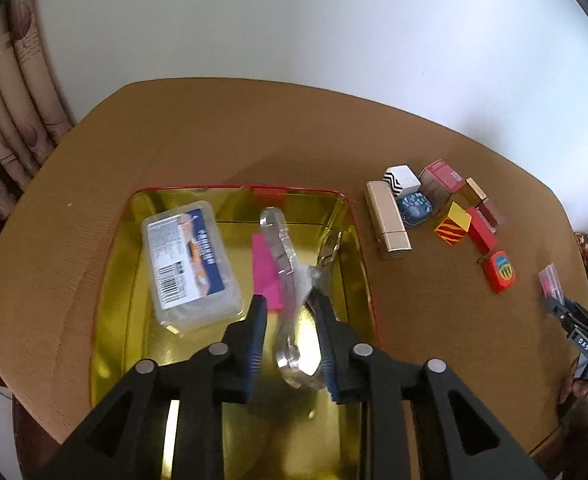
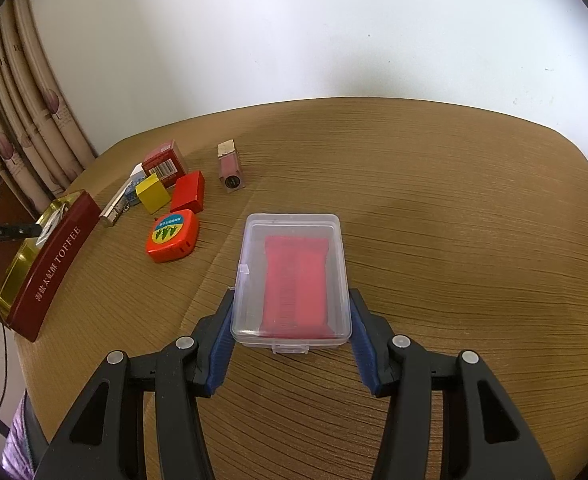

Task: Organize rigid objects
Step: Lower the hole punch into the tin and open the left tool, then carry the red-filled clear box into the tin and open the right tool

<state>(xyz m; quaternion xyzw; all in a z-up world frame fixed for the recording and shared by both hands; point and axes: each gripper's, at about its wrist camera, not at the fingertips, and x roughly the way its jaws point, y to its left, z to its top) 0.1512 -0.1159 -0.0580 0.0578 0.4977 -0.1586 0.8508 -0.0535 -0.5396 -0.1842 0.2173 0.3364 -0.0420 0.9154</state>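
Observation:
A gold-lined toffee tin (image 1: 114, 264) lies open on the wooden table; its red side shows in the right wrist view (image 2: 58, 264). In it lie a clear labelled box (image 1: 190, 264), a pink card (image 1: 268, 272) and a clear-wrapped shiny metal item (image 1: 298, 356). My left gripper (image 1: 288, 304) hovers over the tin, jaws apart around the wrapped item, apparently not clamping it. My right gripper (image 2: 292, 300) straddles a clear plastic box with a red insert (image 2: 294, 280) on the table; the blue pads (image 2: 224, 328) sit at its sides.
A cluster of small items lies right of the tin: gold case (image 1: 388, 216), striped white cube (image 1: 401, 179), yellow block (image 2: 153, 193), red block (image 2: 189, 192), orange tape measure (image 2: 172, 236), pink lip gloss (image 2: 230, 166), red carton (image 2: 165, 163). A curtain (image 2: 18, 120) hangs at left.

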